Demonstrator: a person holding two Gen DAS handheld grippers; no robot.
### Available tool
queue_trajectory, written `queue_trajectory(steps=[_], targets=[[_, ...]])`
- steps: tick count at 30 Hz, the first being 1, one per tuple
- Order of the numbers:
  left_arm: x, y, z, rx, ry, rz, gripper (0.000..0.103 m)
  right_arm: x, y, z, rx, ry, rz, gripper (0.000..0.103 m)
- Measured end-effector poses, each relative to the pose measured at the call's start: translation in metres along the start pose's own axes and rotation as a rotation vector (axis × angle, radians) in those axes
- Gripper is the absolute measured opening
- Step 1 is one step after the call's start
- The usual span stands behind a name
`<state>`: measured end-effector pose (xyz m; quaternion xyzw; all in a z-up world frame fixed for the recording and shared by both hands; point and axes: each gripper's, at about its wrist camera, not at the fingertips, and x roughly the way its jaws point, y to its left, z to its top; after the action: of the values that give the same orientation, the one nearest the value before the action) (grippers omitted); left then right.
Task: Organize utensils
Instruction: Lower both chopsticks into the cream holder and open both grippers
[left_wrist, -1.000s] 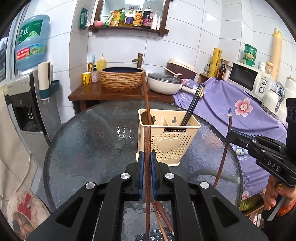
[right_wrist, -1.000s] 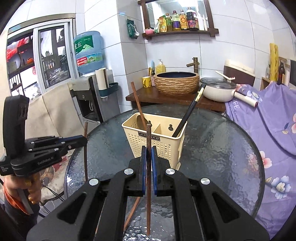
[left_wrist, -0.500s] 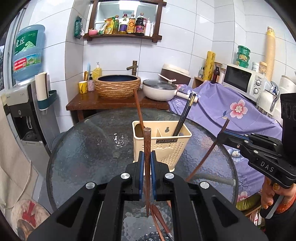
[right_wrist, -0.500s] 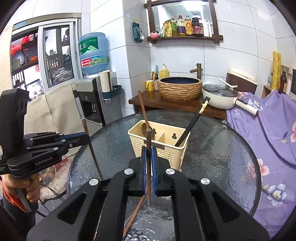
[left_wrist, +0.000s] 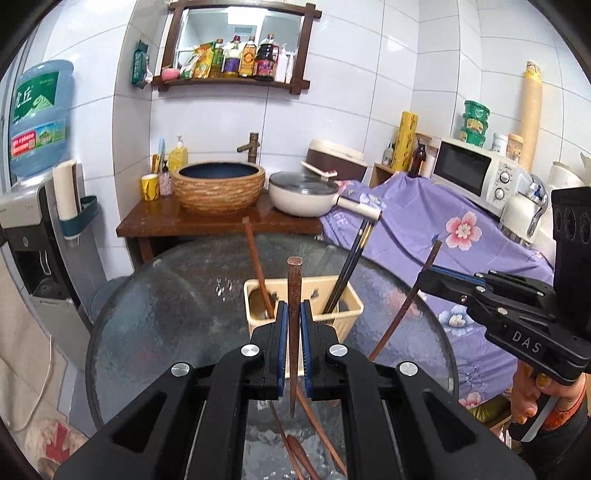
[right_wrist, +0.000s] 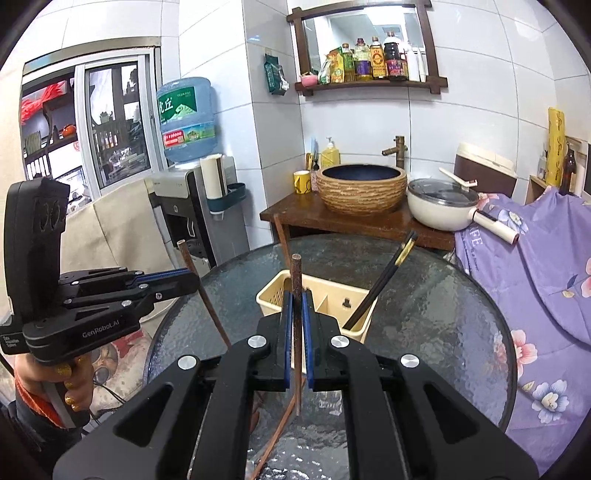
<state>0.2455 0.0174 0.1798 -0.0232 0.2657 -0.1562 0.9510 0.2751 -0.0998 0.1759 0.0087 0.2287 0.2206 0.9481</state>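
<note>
Left claw (left_wrist: 291, 347): pads closed tight on one brown chopstick (left_wrist: 294, 314), held upright, its tip hanging clear above the glass bench (left_wrist: 166, 306). Right claw (right_wrist: 296, 343): likewise clamped on a second brown chopstick (right_wrist: 296, 295), upright, tip off the glass. In the left wrist view the right claw enters from 3 o'clock with its stick slanting down toward 7 o'clock; in the right wrist view the left claw enters from 9 o'clock, stick slanting toward 5 o'clock. The cream utensil holder (left_wrist: 347, 306) stands at 12 o'clock just beyond both claws, mid-bench. Already housed: a wooden spoon (left_wrist: 256, 273) in the left compartment and a pair of black chopsticks (left_wrist: 351, 269) leaning out of the right compartment. Remaining: both held sticks are not yet in the holder, and further brown utensils (left_wrist: 295, 443) lie on the glass below the claws at 6 o'clock; their count cannot be told. Judgement: task is partway. Obstructions: the spoon handle and the black chopsticks lean across the holder's mouth, narrowing entry; the two claws sit close together and could foul each other. Surroundings, well apart: a basin (left_wrist: 219, 188) and a lidded pot (left_wrist: 304, 195) on a wooden stand at 12 o'clock.
</note>
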Motion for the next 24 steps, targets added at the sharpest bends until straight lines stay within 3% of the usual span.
queue_trajectory(steps=[7, 15, 19, 24], targets=[[-0.018, -0.009, 0.053, 0.039, -0.058, -0.019, 0.007, -0.017, -0.005, 0.057, 0.019, -0.058, 0.026, 0.006], [-0.016, -0.01, 0.121, 0.024, -0.102, 0.004, 0.007, -0.017, -0.014, 0.123, 0.053, -0.126, -0.02, 0.006], [0.001, -0.006, 0.132, -0.004, -0.096, 0.012, 0.007, -0.004, -0.019, 0.129, 0.044, -0.147, -0.08, 0.006], [0.04, 0.005, 0.112, -0.037, -0.05, 0.041, 0.007, 0.035, -0.032, 0.103, 0.078, -0.091, -0.099, 0.006]])
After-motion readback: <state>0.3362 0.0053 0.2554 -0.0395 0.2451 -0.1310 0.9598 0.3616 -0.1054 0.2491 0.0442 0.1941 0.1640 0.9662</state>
